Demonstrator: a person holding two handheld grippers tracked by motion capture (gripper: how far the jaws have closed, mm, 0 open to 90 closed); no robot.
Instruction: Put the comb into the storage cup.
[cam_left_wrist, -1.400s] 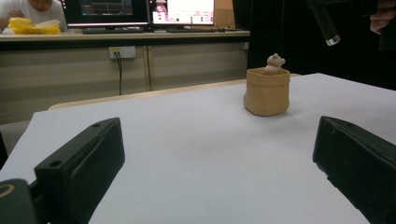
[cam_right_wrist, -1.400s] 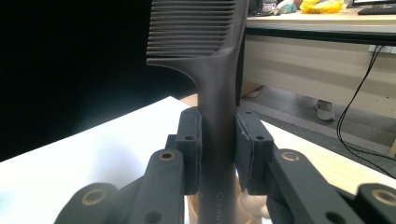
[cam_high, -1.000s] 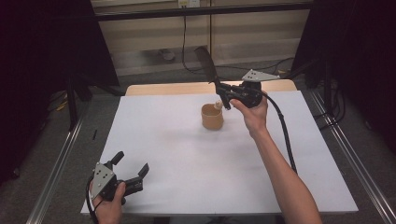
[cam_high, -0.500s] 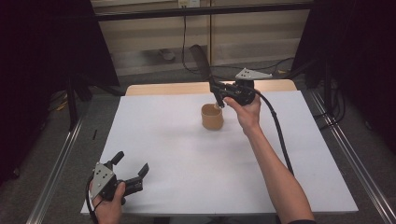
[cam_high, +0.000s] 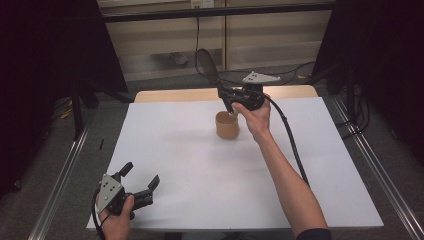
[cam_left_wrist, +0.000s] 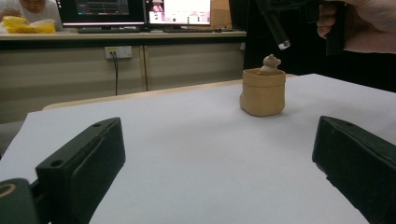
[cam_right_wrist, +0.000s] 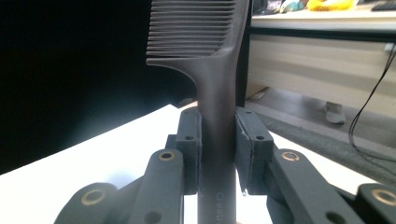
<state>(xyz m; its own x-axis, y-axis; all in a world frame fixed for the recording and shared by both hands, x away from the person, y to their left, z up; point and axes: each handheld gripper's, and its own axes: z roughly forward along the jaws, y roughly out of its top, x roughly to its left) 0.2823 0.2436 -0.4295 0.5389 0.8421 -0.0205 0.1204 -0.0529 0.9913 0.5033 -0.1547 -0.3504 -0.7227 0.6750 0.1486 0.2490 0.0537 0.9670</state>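
A dark comb (cam_high: 206, 63) is held upright by its handle, and my right gripper (cam_high: 224, 93) is shut on that handle. In the right gripper view the pads (cam_right_wrist: 248, 149) press both sides of the comb (cam_right_wrist: 205, 56), teeth up. The handle's lower end (cam_left_wrist: 279, 36) hangs just above a tan cup (cam_high: 227, 126) on the white sheet. Something small and tan (cam_left_wrist: 270, 63) sticks out of the cup (cam_left_wrist: 263, 93). My left gripper (cam_high: 141, 174) rests open at the near left of the table with nothing between its fingers (cam_left_wrist: 84, 158).
A white sheet (cam_high: 200, 170) covers the table, with a strip of bare wood (cam_high: 170, 95) at the back. Metal rails (cam_high: 65, 170) run along both sides. A black cable (cam_high: 292, 145) trails from the right gripper. Beyond the table stands a desk with monitors (cam_left_wrist: 140, 11).
My right hand has carried the comb a little to the left, so its handle end now hangs over the cup. The left gripper has stayed put.
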